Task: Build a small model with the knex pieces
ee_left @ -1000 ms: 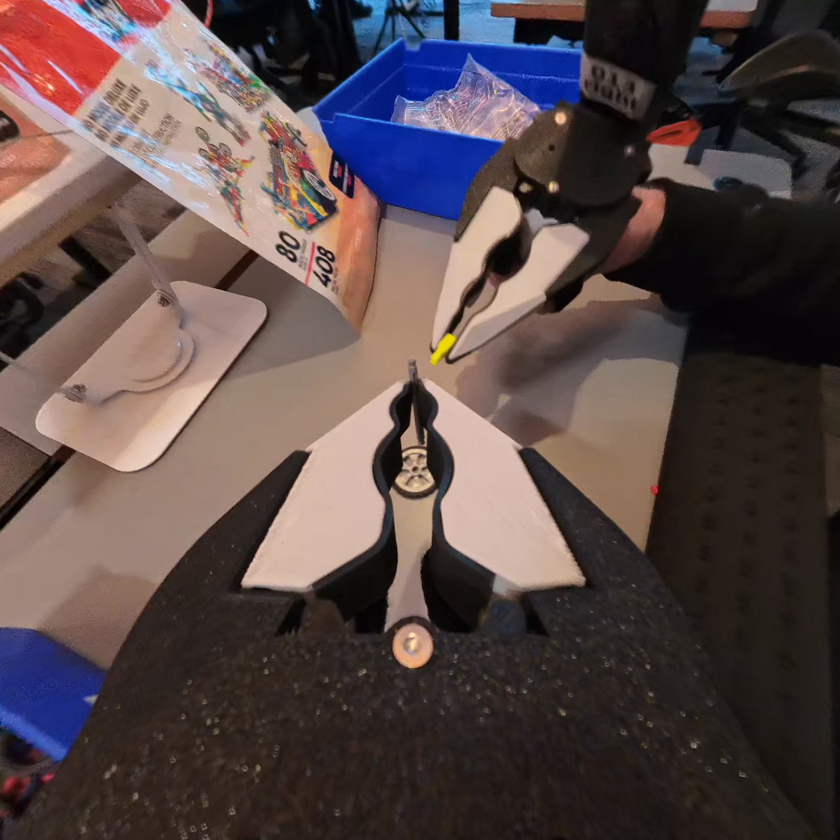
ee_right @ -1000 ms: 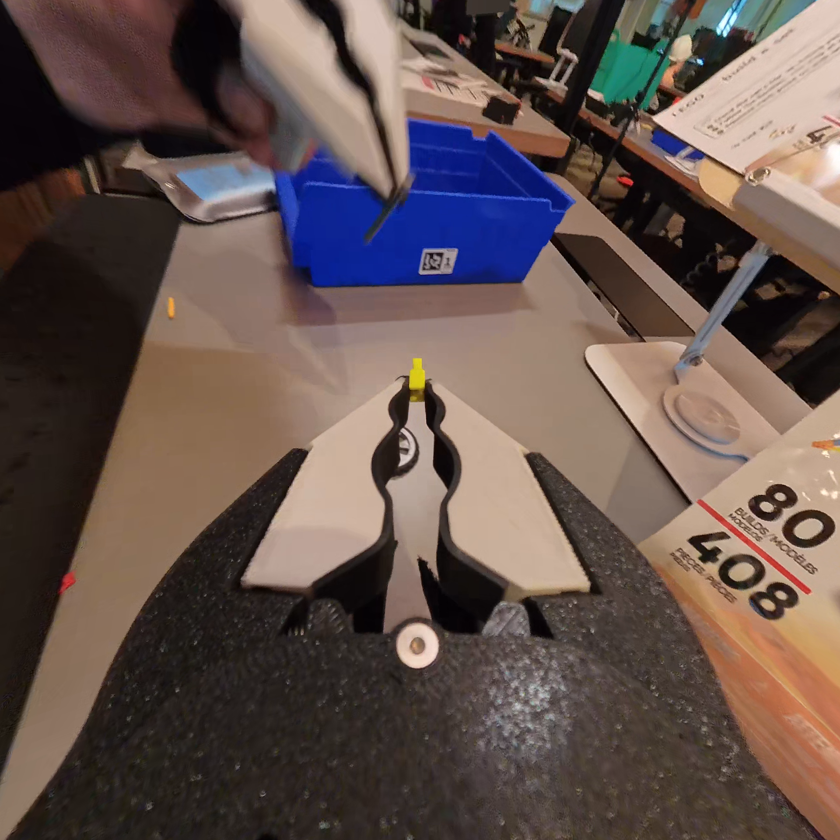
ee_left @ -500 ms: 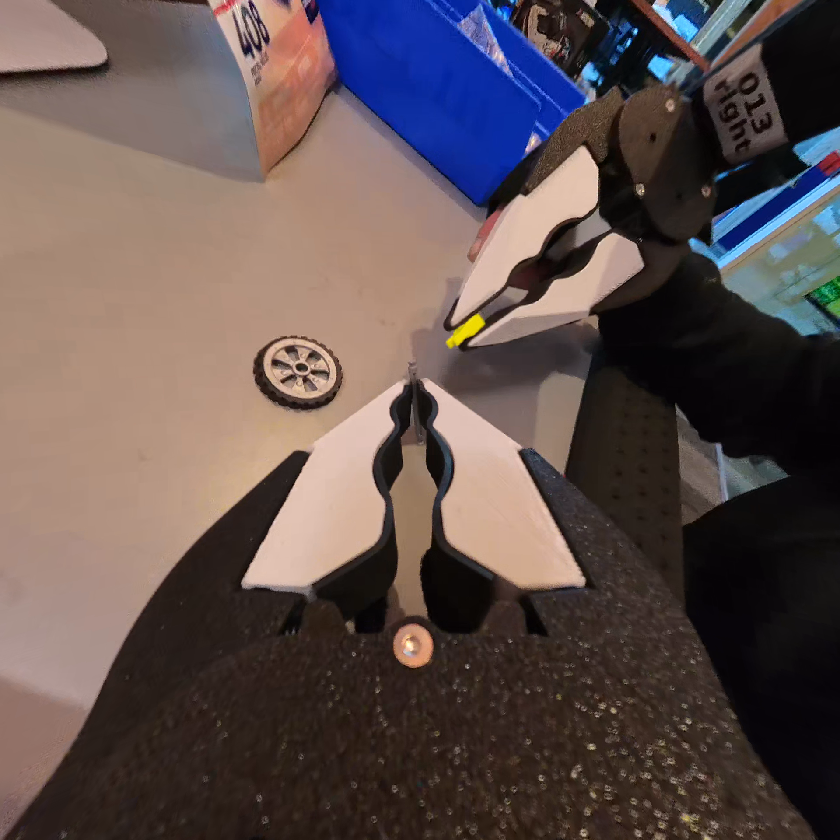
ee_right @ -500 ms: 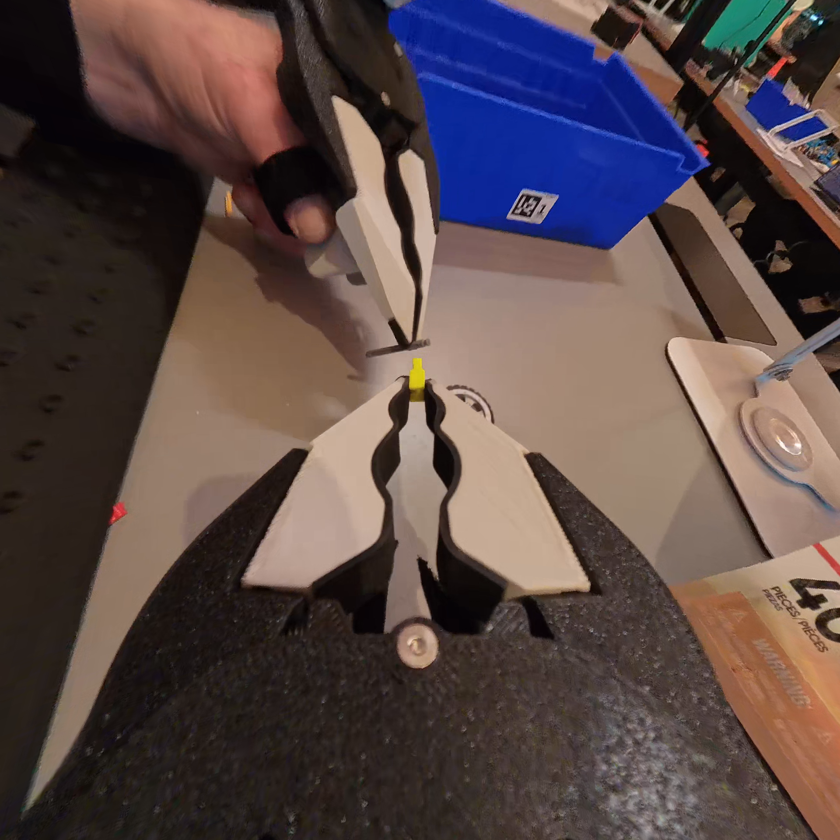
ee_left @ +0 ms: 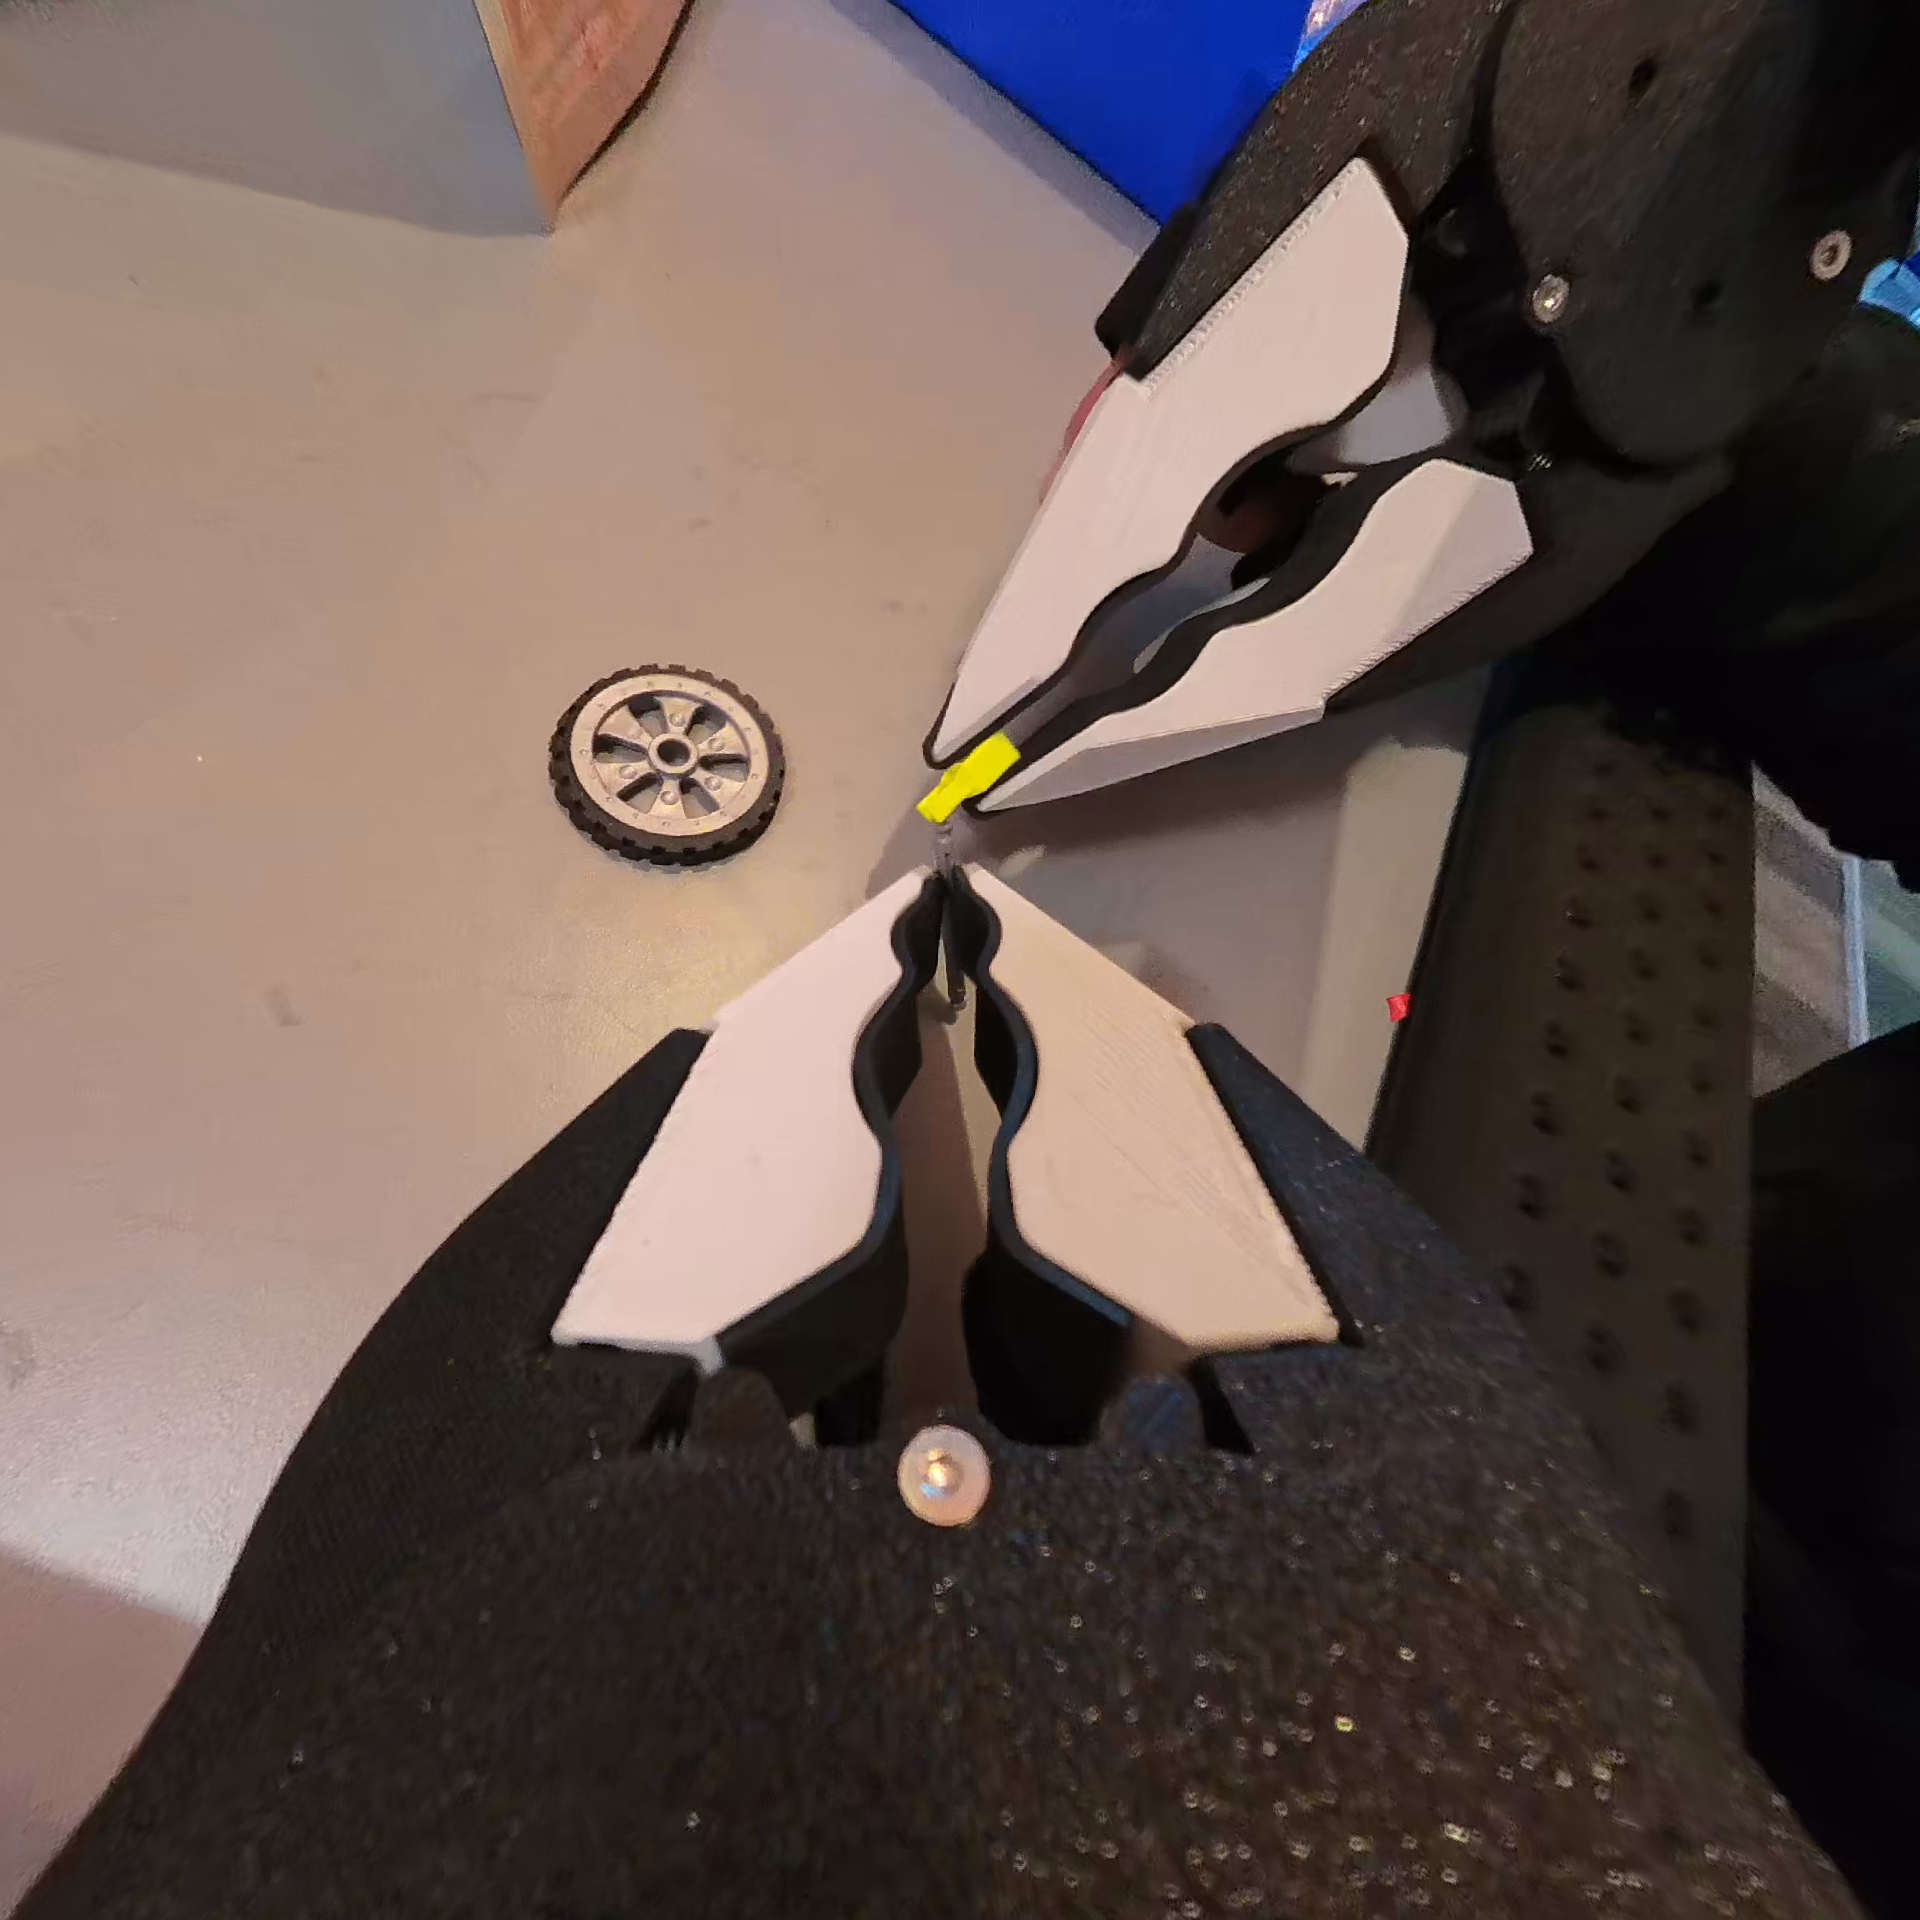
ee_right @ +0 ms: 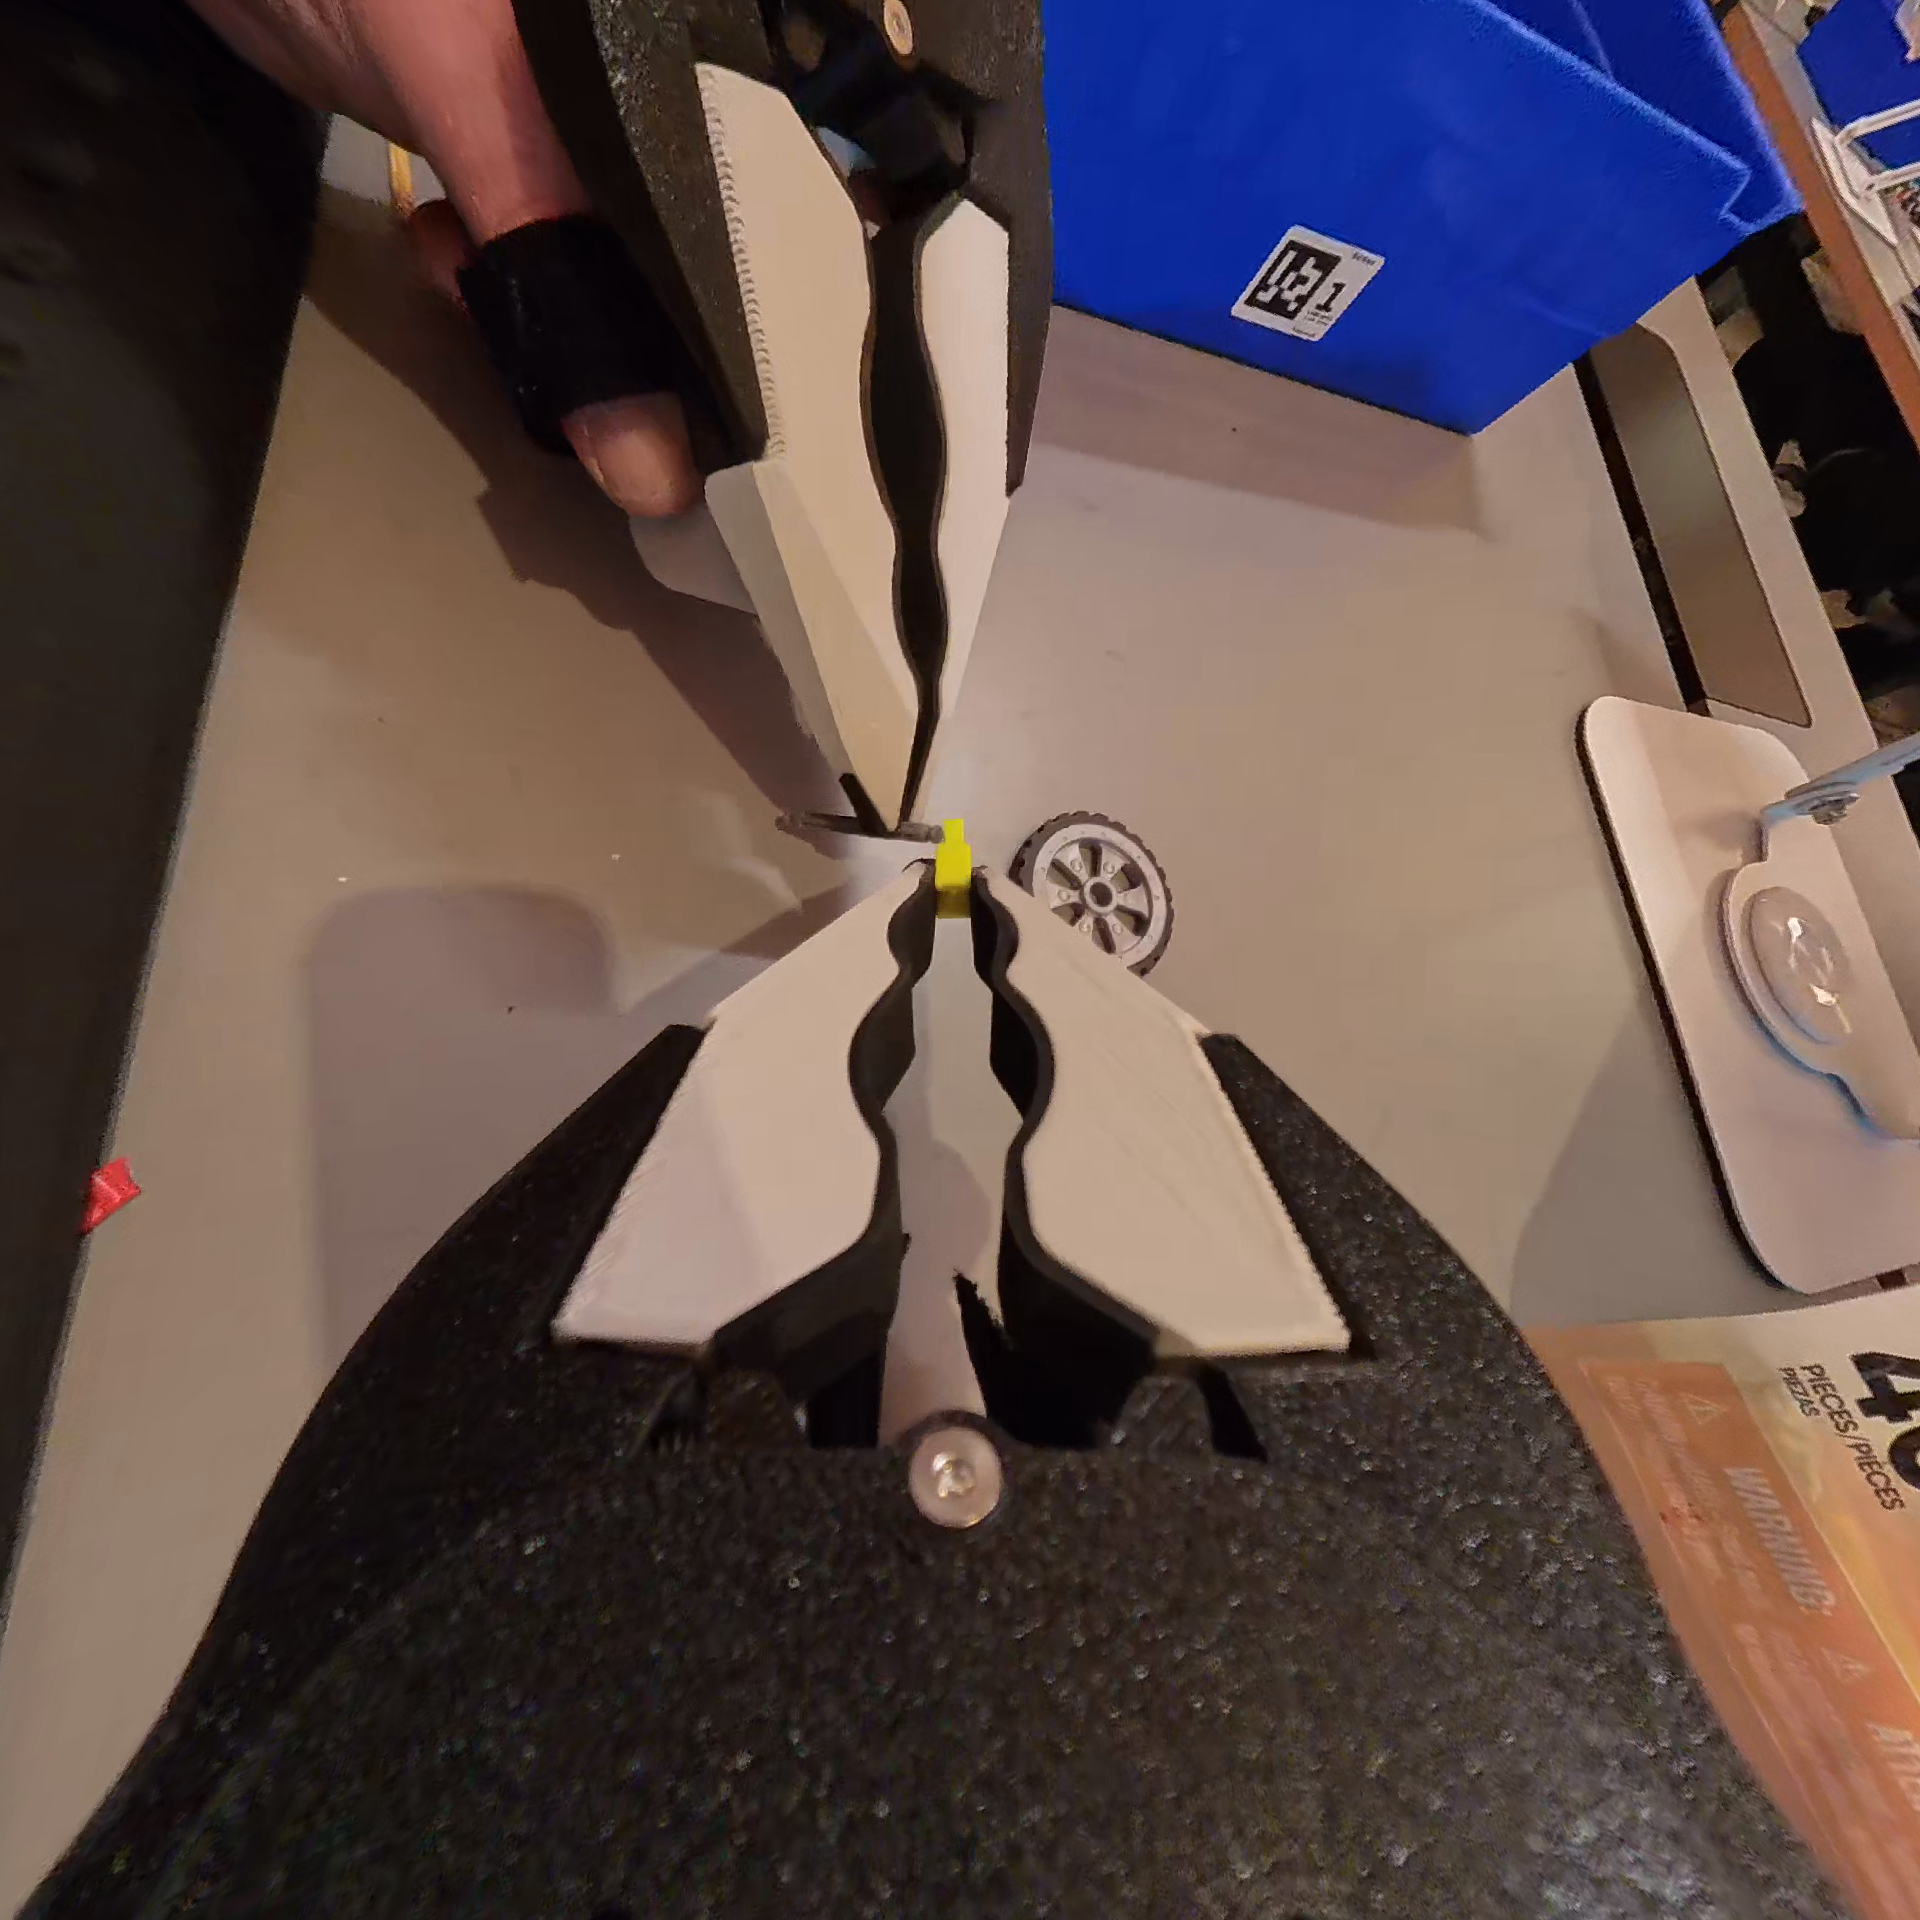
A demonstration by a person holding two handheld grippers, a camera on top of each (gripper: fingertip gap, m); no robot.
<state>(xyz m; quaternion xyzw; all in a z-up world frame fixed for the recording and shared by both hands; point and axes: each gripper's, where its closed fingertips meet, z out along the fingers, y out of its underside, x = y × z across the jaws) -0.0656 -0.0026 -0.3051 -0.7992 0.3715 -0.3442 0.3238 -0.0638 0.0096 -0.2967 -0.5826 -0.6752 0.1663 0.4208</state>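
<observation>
Left gripper (ee_left: 943, 883) clamps a thin dark axle (ee_right: 847, 826)—its tip meeting the yellow connector (ee_right: 952, 871)—clamped in right gripper (ee_right: 948, 883).

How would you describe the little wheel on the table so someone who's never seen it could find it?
Start at the big blue bin on the grey table. In front of it, just right of where the two tongs' tips meet, the toy wheel lies flat. It is the only round piece: grey spoked hub, black knobby tyre.

You stood in a workshop or lab: a grey worktable (ee_right: 1299, 644) carried a blue parts bin (ee_right: 1351, 156) with a tag, a construction-kit box (ee_right: 1766, 1558), and more benches ran behind.
</observation>
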